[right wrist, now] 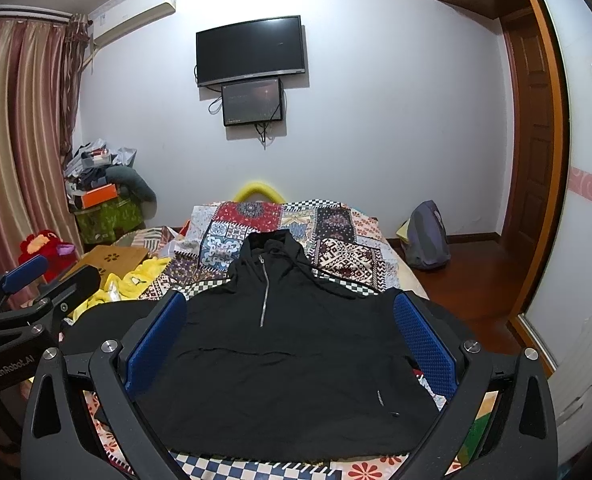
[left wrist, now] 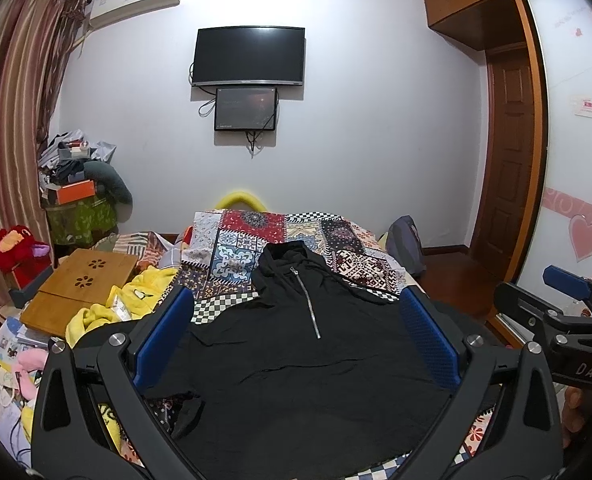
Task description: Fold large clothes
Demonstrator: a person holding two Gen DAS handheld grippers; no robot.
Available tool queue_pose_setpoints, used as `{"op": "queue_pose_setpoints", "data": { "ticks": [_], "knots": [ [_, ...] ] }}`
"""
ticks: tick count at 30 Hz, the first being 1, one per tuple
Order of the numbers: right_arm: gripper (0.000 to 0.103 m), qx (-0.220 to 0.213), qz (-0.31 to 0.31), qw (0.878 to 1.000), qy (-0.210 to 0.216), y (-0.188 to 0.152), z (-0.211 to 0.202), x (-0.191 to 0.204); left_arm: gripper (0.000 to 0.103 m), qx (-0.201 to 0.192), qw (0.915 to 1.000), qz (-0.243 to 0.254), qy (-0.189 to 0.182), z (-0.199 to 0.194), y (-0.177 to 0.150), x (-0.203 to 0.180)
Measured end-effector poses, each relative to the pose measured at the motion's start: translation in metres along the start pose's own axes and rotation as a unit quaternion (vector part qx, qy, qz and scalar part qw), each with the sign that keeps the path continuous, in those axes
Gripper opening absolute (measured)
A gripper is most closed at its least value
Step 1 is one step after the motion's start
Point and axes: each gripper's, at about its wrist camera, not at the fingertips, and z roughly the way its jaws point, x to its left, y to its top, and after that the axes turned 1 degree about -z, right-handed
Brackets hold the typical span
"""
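A black hooded garment (left wrist: 296, 360) with a short silver zip lies spread flat on the patchwork bedspread (left wrist: 255, 240), hood toward the far wall. It also shows in the right wrist view (right wrist: 287, 360). My left gripper (left wrist: 296, 336) is open and empty, its blue pads above the garment's lower part. My right gripper (right wrist: 291, 340) is open and empty, also above the garment. The right gripper also shows at the right edge of the left wrist view (left wrist: 568, 304). The left gripper shows at the left edge of the right wrist view (right wrist: 35, 280).
A wooden lap desk (left wrist: 79, 288) and a yellow fleece (left wrist: 135, 300) lie left of the garment. A cluttered stand (left wrist: 79, 200) and red plush toy (left wrist: 11, 248) are at far left. A grey backpack (right wrist: 426, 236) sits on the floor at right, near the wardrobe.
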Motion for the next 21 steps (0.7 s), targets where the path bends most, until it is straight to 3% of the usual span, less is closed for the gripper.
{"op": "queue_pose_setpoints", "data": {
  "ticks": [8, 13, 18, 21],
  "knots": [
    [0.103, 0.033, -0.007, 0.999, 0.003, -0.005, 0.034, 0.008, 0.103, 0.027, 0.9989, -0.034, 0.02, 0.031, -0.003, 0.039],
    [0.103, 0.071, -0.012, 0.997, 0.004, -0.014, 0.064, 0.014, 0.103, 0.061, 0.9938, -0.073, 0.058, 0.06, -0.013, 0.083],
    [0.103, 0.116, -0.014, 0.993, 0.007, -0.028, 0.094, 0.016, 0.103, 0.101, 0.9834, -0.124, 0.087, 0.088, -0.036, 0.133],
    [0.103, 0.147, -0.014, 0.989, 0.013, -0.036, 0.113, 0.019, 0.103, 0.137, 0.9716, -0.157, 0.113, 0.103, -0.057, 0.17]
  ]
}}
